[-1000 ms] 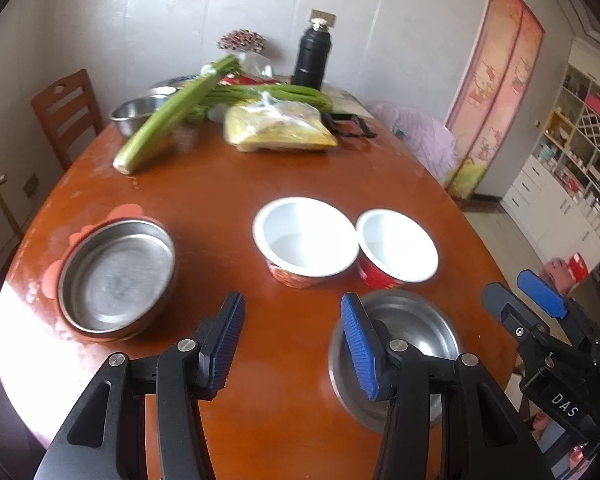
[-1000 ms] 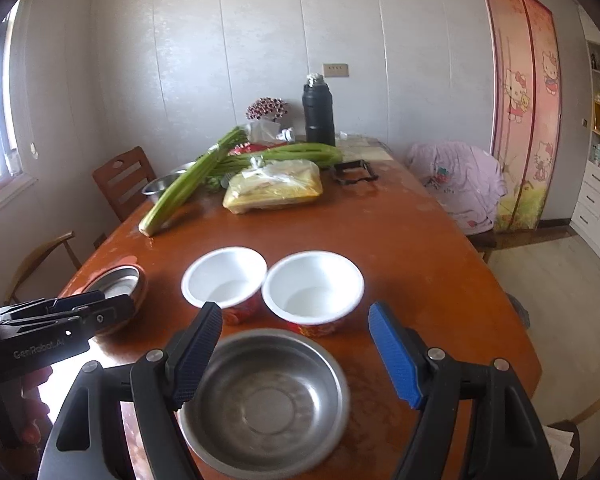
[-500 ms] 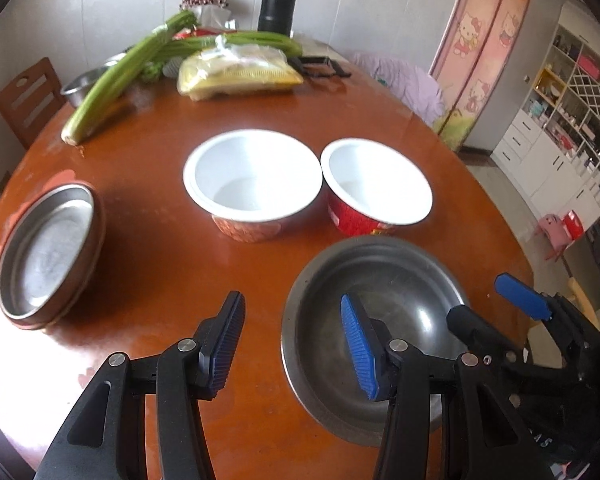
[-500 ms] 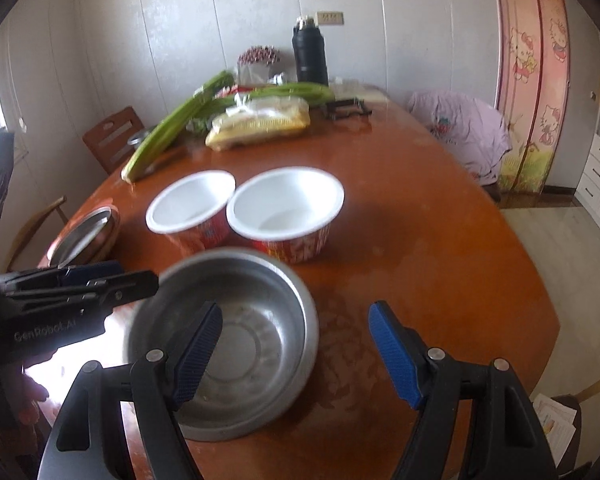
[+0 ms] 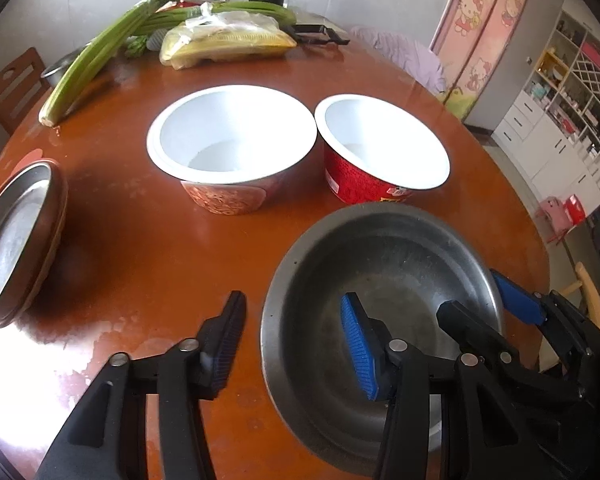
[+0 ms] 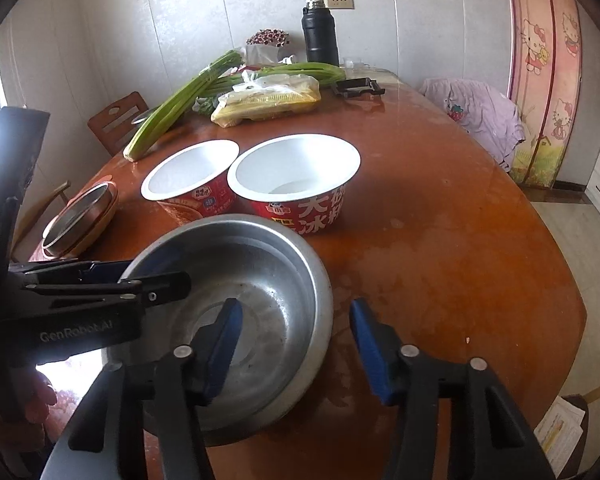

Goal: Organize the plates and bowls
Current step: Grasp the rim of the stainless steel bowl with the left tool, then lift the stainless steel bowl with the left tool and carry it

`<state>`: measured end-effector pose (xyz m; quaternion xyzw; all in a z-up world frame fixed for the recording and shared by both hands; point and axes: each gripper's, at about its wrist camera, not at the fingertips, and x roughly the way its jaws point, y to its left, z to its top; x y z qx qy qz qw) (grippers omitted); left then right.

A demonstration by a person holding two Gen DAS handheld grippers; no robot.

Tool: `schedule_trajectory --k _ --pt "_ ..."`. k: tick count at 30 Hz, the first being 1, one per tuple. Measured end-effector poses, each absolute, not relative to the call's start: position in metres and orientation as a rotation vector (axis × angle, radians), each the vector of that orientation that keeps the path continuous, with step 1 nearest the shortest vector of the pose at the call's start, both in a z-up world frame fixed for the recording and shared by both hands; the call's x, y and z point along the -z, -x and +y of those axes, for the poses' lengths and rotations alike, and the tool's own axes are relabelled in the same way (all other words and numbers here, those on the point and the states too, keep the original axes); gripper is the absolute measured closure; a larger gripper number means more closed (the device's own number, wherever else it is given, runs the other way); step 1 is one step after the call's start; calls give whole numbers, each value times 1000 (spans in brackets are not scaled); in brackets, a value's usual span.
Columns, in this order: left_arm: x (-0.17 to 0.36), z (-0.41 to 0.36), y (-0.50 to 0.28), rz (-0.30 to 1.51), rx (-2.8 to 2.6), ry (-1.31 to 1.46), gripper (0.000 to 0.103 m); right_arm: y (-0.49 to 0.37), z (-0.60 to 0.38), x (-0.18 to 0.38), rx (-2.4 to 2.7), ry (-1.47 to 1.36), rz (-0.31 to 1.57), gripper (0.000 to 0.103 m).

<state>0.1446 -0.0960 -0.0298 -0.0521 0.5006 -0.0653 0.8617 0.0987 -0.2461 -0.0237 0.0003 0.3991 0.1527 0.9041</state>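
A steel bowl (image 5: 388, 256) (image 6: 268, 272) sits on the round wooden table near its front edge. My left gripper (image 5: 294, 332) is open and straddles the bowl's left rim, one finger inside, one outside. My right gripper (image 6: 294, 336) is open and straddles its right rim the same way. Two white-lined red paper bowls (image 5: 232, 140) (image 5: 380, 148) stand side by side behind it; they also show in the right wrist view (image 6: 190, 174) (image 6: 296, 172). A steel plate (image 5: 16, 236) (image 6: 80, 220) lies at the table's left edge.
At the far end of the table lie celery stalks (image 6: 180, 100), a bagged yellow food pack (image 6: 268, 98), a black flask (image 6: 320, 32) and a small steel bowl (image 5: 60, 68). A wooden chair (image 6: 116, 120) stands at the left, a cloth-draped chair (image 6: 480, 112) at the right.
Both grippers have moved forward and down onto the steel bowl, each now with one finger inside the rim. The bowl seems to be where it was; both grippers are still open.
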Motion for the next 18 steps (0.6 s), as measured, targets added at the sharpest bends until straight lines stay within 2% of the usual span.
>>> schedule_trajectory --k 4,18 --pt "33 -101 -147 1064 161 115 66 -100 -241 28 -337 4 839 55" --pt "31 -92 -142 1063 147 164 66 -96 -230 26 -342 22 831 54"
